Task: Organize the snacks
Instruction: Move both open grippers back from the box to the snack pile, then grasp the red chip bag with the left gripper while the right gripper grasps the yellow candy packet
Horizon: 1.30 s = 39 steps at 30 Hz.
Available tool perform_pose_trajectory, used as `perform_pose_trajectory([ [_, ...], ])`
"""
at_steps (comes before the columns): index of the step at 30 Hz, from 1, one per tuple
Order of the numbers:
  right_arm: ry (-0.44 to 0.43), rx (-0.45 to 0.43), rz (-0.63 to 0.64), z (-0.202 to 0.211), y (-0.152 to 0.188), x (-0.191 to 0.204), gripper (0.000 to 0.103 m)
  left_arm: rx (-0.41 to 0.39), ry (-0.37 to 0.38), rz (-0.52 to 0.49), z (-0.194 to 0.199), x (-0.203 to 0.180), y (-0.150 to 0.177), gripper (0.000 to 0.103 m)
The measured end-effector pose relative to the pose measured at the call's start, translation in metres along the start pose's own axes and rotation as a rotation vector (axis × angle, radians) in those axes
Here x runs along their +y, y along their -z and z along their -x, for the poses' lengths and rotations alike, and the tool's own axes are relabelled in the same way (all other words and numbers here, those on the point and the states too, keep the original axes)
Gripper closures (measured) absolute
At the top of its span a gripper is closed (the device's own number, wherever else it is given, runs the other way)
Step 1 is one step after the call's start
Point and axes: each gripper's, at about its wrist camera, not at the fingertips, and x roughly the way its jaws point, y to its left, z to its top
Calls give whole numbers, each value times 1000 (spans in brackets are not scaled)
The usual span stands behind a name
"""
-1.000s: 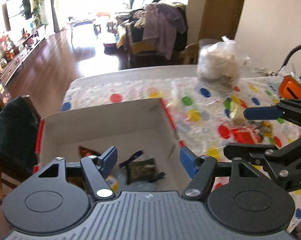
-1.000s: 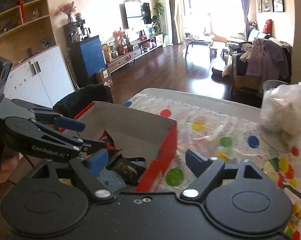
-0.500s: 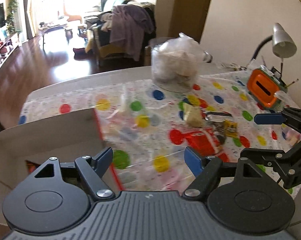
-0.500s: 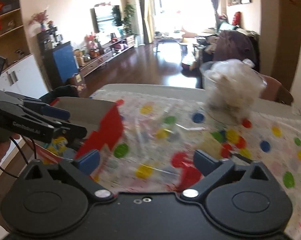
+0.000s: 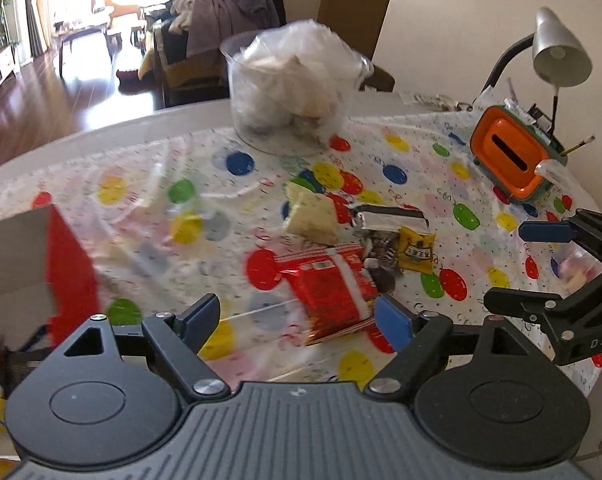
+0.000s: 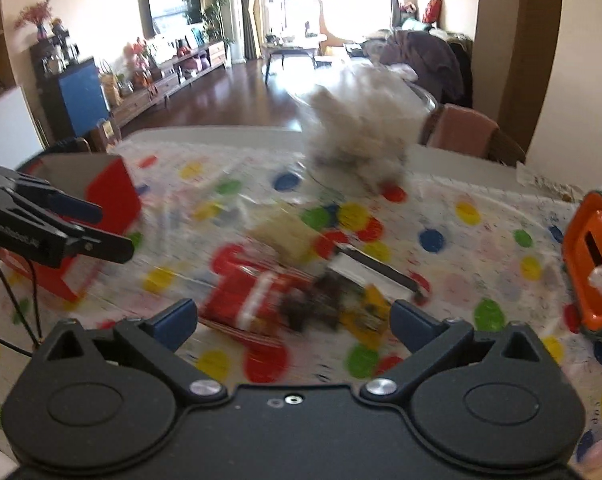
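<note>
At the far left of the table stood the cardboard box (image 5: 17, 260) with its red flap (image 5: 71, 268), where we judged the snacks were meant to go; a yellow packet already showed low beside it, though we could not tell whether it lay inside. Our left gripper (image 5: 297, 318) hovered just short of the snack pile, its jaws opening with nothing between them, the red wrapped packet (image 5: 329, 292) lying straight ahead of the gap. Next along in the pile lay a pale wrapped block (image 5: 311, 218), then a silver-and-black wrapper (image 5: 389, 218) and a small yellow sachet (image 5: 415, 250), all touching or overlapping on the spotted tablecloth (image 5: 149, 200). Behind them sat a clear tub of white bags (image 5: 289, 88). Our right gripper (image 6: 295, 322) was spread to its widest and empty, facing the same pile, blurred in its own view. An orange holder (image 5: 513, 156) stood at the far right under a desk lamp (image 5: 559, 52).

To do this step well, we judged each gripper should take a separate snack, the left the red packet by its near edge, the right the yellow sachet, coming down low so the pads closed on one wrapper only.
</note>
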Motion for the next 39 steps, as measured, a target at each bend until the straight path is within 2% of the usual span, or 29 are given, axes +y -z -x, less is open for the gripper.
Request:
perform_pose_trajectory([
  [10, 35, 74, -11, -37, 19, -59, 1, 122, -25, 66, -74, -38, -12, 18],
  [23, 34, 147, -42, -96, 22, -87, 6, 242, -90, 72, -139, -55, -15, 18],
  [25, 22, 159, -66, -107, 21, -89, 12, 250, -105, 73, -144, -55, -17, 18],
  [30, -5, 162, -141, -123, 20, -92, 17, 278, -117, 93, -156, -50, -20, 18],
  [39, 28, 144, -245, -133, 20, -89, 32, 302, -114, 111, -164, -45, -20, 19],
])
